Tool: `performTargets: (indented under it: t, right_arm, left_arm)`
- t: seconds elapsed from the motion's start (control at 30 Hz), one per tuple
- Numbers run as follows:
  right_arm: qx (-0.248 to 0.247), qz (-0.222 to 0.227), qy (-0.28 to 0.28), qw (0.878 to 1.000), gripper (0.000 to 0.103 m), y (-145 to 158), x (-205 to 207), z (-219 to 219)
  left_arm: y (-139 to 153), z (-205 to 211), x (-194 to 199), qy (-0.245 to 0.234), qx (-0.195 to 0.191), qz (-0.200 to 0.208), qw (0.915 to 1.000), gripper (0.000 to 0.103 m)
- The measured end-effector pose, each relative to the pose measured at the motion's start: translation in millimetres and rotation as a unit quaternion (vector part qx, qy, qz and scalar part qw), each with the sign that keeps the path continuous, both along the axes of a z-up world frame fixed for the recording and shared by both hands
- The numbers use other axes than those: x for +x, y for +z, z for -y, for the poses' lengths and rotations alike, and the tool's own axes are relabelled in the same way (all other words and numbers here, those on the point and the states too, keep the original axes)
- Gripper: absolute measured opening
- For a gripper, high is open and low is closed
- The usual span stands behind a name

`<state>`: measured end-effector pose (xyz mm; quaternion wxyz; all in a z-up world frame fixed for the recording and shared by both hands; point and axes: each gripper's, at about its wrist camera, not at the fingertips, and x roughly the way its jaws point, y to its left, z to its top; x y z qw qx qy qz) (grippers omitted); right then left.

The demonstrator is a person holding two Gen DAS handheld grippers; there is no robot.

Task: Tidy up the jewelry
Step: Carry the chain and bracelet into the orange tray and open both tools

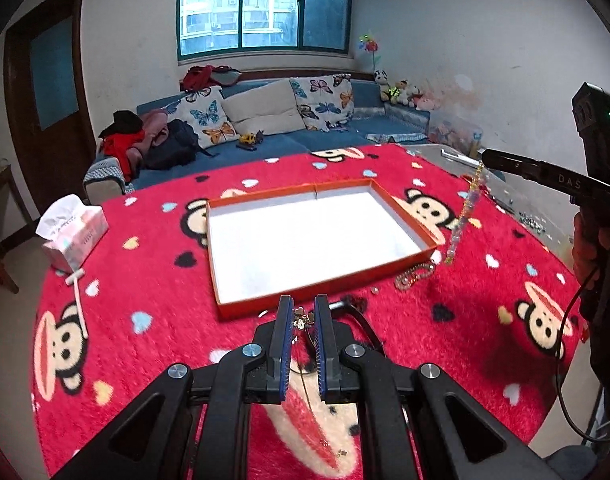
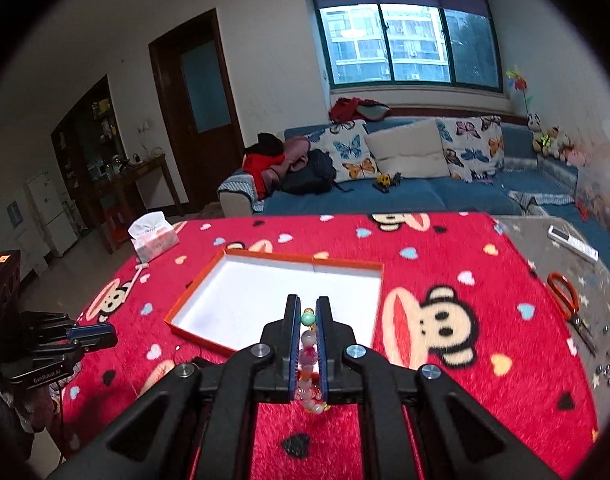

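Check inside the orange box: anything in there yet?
Nothing visible inside the shallow orange cardboard box: bare white floor. In the right wrist view the right tongs, shut on a pastel bead bracelet, cover a strip of its near edge.

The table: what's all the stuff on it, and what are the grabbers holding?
Blanket: one, red with cartoon monkeys and hearts, covering the table.
Box: one, orange outside and white inside, empty, middle of the blanket.
Tissue pack: one, pink and white, far left edge.
Loose bracelet: one, pale beads, beside the box's near right corner.
Scissors: one pair, orange handles, right side on the grey cover.
Beaded bracelet: one, pink and green beads, in the right gripper.
Gold chain: one, with small charms, in the left gripper.
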<state>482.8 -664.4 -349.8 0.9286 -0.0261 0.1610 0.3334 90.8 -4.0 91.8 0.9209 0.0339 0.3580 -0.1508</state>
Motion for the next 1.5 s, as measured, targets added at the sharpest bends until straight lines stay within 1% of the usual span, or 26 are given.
performTargets:
  t: [0.17,0.33,0.47,0.57,0.67,0.73,0.83,0.93,1.03,1.1,1.3,1.4,1.5]
  right_arm:
    - [0.002,0.015,0.008,1.0,0.01,12,3,-4]
    - [0.005,0.035,0.013,0.999,0.01,30,7,-10]
    - [0.001,0.044,0.011,0.999,0.01,37,15,-17]
    - [-0.006,0.043,0.008,0.999,0.01,37,27,-24]
    - [-0.016,0.035,0.006,0.999,0.01,30,40,-31]
    - [-0.021,0.027,0.007,0.999,0.01,25,45,-34]
    - [-0.032,0.009,0.01,0.999,0.01,11,56,-41]
    - [-0.042,-0.009,0.01,0.999,0.01,-4,63,-46]
    - [-0.05,-0.025,0.009,0.998,0.01,-17,72,-50]
    - [-0.053,-0.035,0.007,0.998,0.01,-24,79,-52]
    - [-0.067,-0.077,-0.002,0.995,0.01,-55,100,-56]
    - [-0.073,-0.096,-0.005,0.993,0.01,-68,107,-56]
    - [-0.078,-0.109,-0.006,0.991,0.01,-76,109,-57]
  left_arm:
    - [25,-4,10,0.009,0.0,0.02,0.9998,0.01]
    - [63,-7,25,0.013,0.001,0.058,0.9982,0.01]
    - [91,-9,48,0.016,0.007,0.085,0.9963,0.01]
    - [104,-11,71,0.019,0.008,0.09,0.9958,0.01]
    - [106,-12,95,0.021,0.014,0.086,0.996,0.01]
    - [100,-13,109,0.022,0.015,0.077,0.9967,0.01]
    - [82,-13,128,0.024,0.015,0.053,0.9982,0.01]
    - [54,-14,143,0.025,0.013,0.023,0.9993,0.01]
    - [19,-12,155,0.026,0.015,-0.009,0.9995,0.01]
    - [-3,-11,163,0.027,0.021,-0.03,0.999,0.01]
    - [-67,-11,182,0.03,0.025,-0.092,0.995,0.01]
    - [-91,-11,184,0.032,0.03,-0.109,0.9931,0.011]
    - [-104,-10,185,0.029,0.031,-0.122,0.9916,0.011]
